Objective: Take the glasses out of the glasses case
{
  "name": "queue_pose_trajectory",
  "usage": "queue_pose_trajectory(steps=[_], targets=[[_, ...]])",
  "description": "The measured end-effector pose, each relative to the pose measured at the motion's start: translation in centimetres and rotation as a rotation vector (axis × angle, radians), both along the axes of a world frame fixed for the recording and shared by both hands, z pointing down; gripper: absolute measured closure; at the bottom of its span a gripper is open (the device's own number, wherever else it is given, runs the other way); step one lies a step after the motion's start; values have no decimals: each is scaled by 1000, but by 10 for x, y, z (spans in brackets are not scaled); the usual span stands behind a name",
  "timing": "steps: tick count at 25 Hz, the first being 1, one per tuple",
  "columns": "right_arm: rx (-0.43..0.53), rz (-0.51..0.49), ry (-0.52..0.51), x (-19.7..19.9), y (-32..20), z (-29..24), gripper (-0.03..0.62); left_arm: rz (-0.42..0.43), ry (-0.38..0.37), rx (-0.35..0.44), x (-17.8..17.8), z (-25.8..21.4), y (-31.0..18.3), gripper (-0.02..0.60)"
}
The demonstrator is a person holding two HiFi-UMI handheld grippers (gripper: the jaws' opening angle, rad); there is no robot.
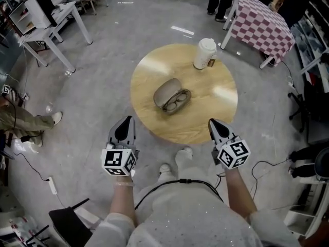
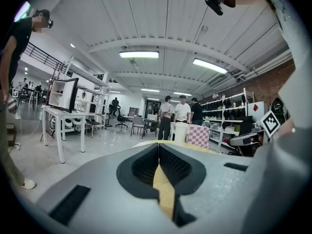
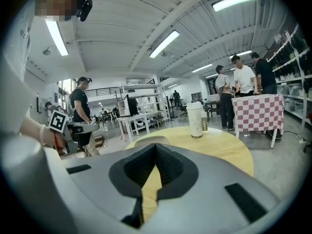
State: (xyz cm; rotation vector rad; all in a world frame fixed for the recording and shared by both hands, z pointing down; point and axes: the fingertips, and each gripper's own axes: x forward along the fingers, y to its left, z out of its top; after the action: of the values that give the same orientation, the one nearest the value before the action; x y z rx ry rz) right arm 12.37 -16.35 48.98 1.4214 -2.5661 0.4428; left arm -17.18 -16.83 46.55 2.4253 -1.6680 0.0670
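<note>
Looking down from the head view, a round, pale wooden counter (image 1: 216, 99) stands on a grey floor in a large workshop. Near its middle lies the glasses case (image 1: 168, 92), taupe and oval, already open. Its lid (image 1: 165, 89) is tipped back on the far-left side. The glasses (image 1: 178, 102) rest in the lower half, the half closer to the person, and nothing is touching them. The case's long axis runs diagonally, from near-left to far-right. A lidded white cup (image 1: 204, 52) stands well apart, towards the counter's far edge.

The person holds both grippers low, just short of the counter's near rim. The left gripper (image 1: 126, 121) is off the counter's left side and the right gripper (image 1: 213, 123) is by its near-right edge. In each gripper's own view the ribbed dark jaws are pressed together at the tips with nothing between them. Only the yellow counter top shows through the gap below.

The case lies ahead of both grippers and between them. It is forward and to the right of the left gripper, and forward and to the left of the right one. The glasses sit on the case's right-hand, open side, so the right gripper looks the nearer of the two. It would have to spread its jaws before reaching in. The left gripper is better placed to steady the lid side.
</note>
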Motion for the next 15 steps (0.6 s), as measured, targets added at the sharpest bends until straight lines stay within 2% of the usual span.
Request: queue_pose_trajectory(steps=[6, 15], targets=[[-17, -56, 10, -10, -18, 8, 588, -29, -10, -13, -6, 6, -7, 577], [-61, -211, 46, -35, -65, 22, 588, -83, -5, -18, -8, 9, -32, 577]])
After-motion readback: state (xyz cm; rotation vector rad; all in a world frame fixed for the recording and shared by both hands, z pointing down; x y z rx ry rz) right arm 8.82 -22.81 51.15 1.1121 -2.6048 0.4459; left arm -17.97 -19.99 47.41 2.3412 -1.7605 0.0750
